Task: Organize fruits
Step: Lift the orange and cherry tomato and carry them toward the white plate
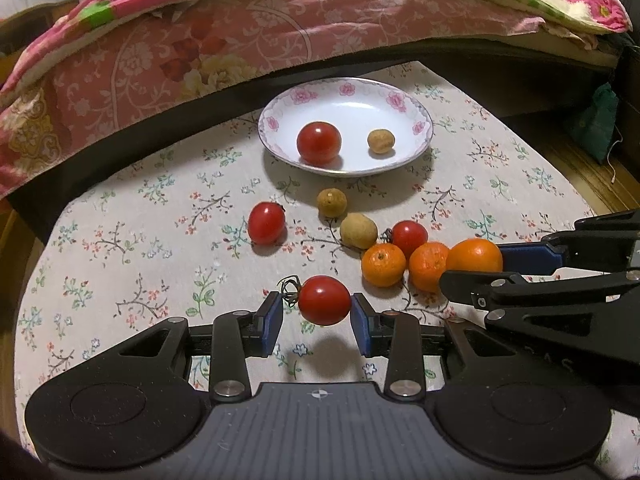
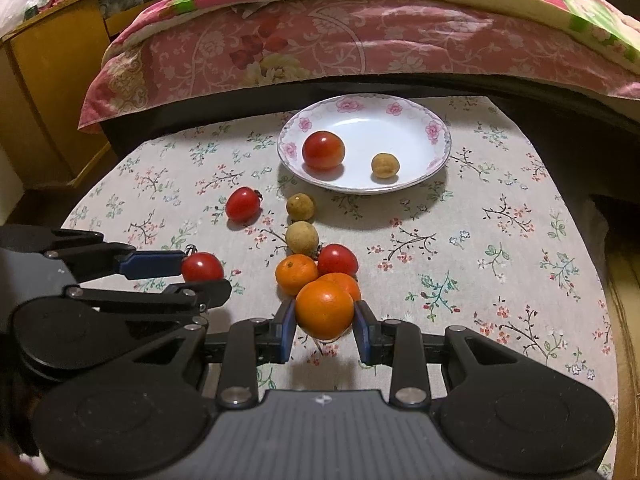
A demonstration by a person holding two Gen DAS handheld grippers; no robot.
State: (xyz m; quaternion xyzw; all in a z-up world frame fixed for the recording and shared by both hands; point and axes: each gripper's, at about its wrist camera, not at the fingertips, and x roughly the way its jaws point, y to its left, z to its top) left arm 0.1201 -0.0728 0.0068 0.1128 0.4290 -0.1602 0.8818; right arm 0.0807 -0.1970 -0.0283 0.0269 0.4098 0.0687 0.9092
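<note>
My left gripper (image 1: 318,308) is shut on a red cherry tomato (image 1: 324,300), which hangs just above the flowered tablecloth with its shadow under it. Shut on an orange (image 2: 324,308), my right gripper (image 2: 324,320) reaches in from the right in the left wrist view. On the cloth lie two more oranges (image 1: 383,265), two brown longans (image 1: 358,231) and two tomatoes (image 1: 266,223). At the back stands a white plate with a pink flower rim (image 1: 348,87). In the plate are one tomato (image 1: 319,142) and one longan (image 1: 381,142).
A bed with a pink floral quilt (image 2: 360,40) overhangs the far edge of the round table. A wooden cabinet (image 2: 48,80) stands at the left and a green bag (image 1: 592,120) hangs at the right. Bare cloth shows left and right of the fruit.
</note>
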